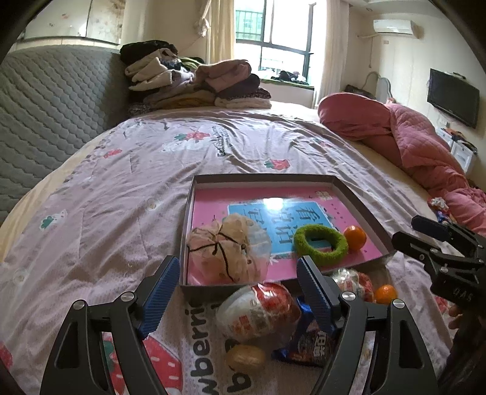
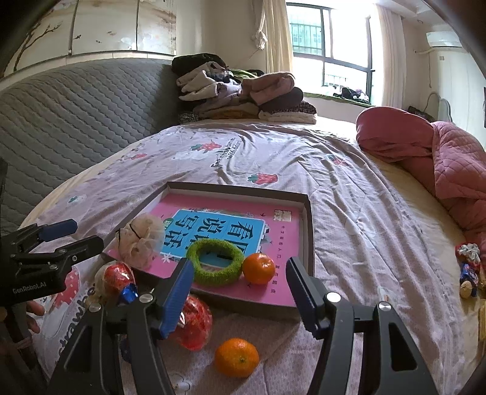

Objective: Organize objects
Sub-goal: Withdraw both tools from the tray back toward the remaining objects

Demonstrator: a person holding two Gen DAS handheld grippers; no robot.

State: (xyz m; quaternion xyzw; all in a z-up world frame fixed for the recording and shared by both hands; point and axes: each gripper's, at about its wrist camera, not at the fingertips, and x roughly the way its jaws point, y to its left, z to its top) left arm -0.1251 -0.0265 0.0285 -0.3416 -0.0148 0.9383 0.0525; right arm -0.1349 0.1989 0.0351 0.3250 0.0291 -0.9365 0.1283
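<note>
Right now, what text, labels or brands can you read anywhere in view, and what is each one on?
"看图说话写话", upside down: pink book in the shallow box.
"GenRobot.AI": left gripper body.
"strawbe", "wberri": bedsheet, cut off.
Script line mid-sheet: too small.
Snack wrapper print: blurred.
Book's small print: unreadable.

Daylit bedroom — grey quilted headboard (image 2: pixel 76 121), curtained window (image 2: pixel 331 45), wall television (image 1: pixel 454 97), perhaps an air conditioner (image 1: pixel 393 26).

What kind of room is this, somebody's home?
Most likely a bedroom in a lived-in home. A wide bed with a padded grey headboard fills the view, folded clothes are piled at its far end, and a wall television faces it.
</note>
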